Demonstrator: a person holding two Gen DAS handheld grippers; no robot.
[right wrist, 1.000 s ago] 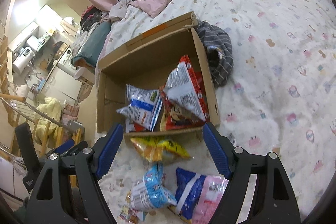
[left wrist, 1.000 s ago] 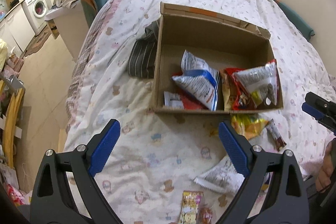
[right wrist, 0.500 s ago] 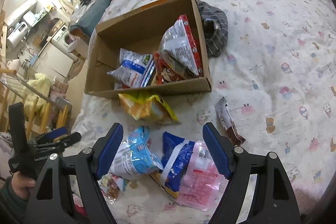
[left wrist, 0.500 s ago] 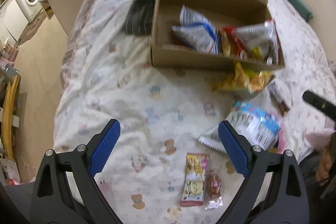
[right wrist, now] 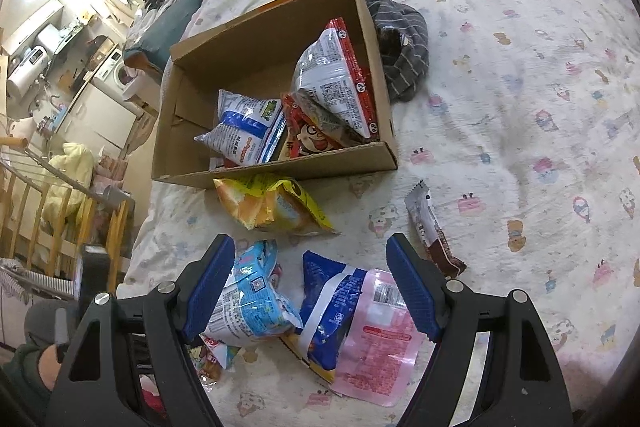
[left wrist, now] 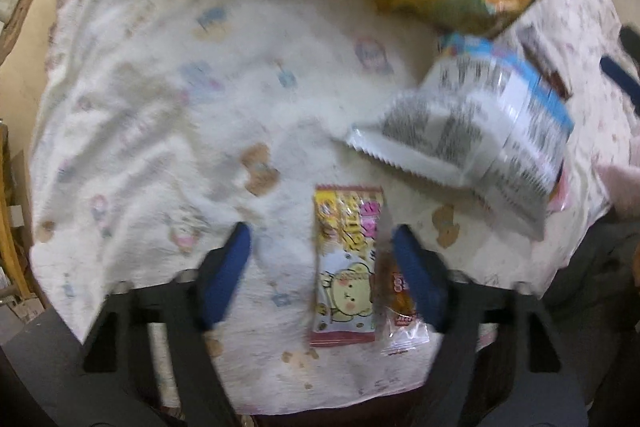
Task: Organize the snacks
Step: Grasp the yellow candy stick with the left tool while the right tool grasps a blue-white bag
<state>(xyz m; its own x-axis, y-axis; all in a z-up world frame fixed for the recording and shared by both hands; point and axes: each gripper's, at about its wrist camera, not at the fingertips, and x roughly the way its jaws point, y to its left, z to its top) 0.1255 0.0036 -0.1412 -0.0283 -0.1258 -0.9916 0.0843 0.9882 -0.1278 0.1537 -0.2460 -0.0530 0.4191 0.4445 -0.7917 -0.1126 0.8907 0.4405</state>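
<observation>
Nothing is reading clearly. The light blue snack bag (right wrist: 248,301) lying between the right gripper's (right wrist: 310,285) fingers is showing fine print and a barcode, too small to make out. The blue-and-white bag (right wrist: 244,131) in the cardboard box (right wrist: 276,171), beyond that gripper, is carrying blurred, unreadable characters.

Left gripper (left wrist: 322,277): black frame, blue ribbed pads, pointed straight down; jaws closing, pads not yet pressing on anything, right pad (left wrist: 418,287) blurred. Right gripper (right wrist: 308,287): black frame, blue ribbed pads, tilted downward; jaws standing wide apart, gripping nothing. Bare hand (right wrist: 48,367) with dark green sleeve at the lower left edge of the right wrist view, beside a black handle.
</observation>
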